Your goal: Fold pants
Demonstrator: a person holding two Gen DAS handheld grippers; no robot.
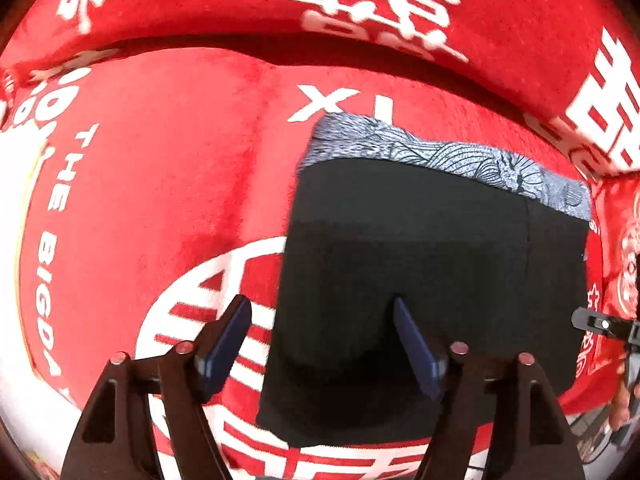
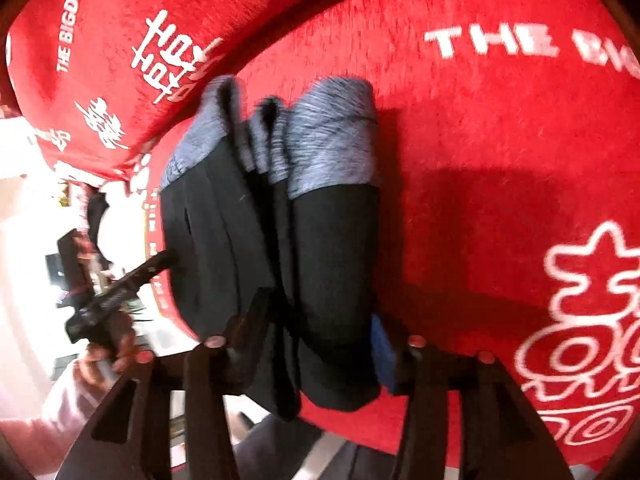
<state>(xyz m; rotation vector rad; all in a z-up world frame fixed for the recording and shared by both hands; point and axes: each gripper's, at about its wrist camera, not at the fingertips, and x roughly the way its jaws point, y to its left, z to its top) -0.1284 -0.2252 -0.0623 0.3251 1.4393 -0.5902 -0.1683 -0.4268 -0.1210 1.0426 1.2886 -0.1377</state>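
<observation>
The black pants (image 1: 420, 264) with a grey patterned waistband (image 1: 440, 152) lie folded into a compact rectangle on a red sofa seat (image 1: 160, 168). My left gripper (image 1: 320, 308) is open and empty, its blue-padded fingers (image 1: 224, 344) hovering over the pants' near left edge. In the right wrist view the pants (image 2: 248, 248) show as stacked folds with the grey waistband (image 2: 328, 140) at the far end. My right gripper (image 2: 316, 312) is open, its fingers standing either side of the near end of the folded pants.
The seat is covered in red plush with white lettering. A red back cushion (image 1: 360, 8) rises behind. The left gripper and the hand holding it (image 2: 108, 304) show at the left of the right wrist view, past the seat's front edge.
</observation>
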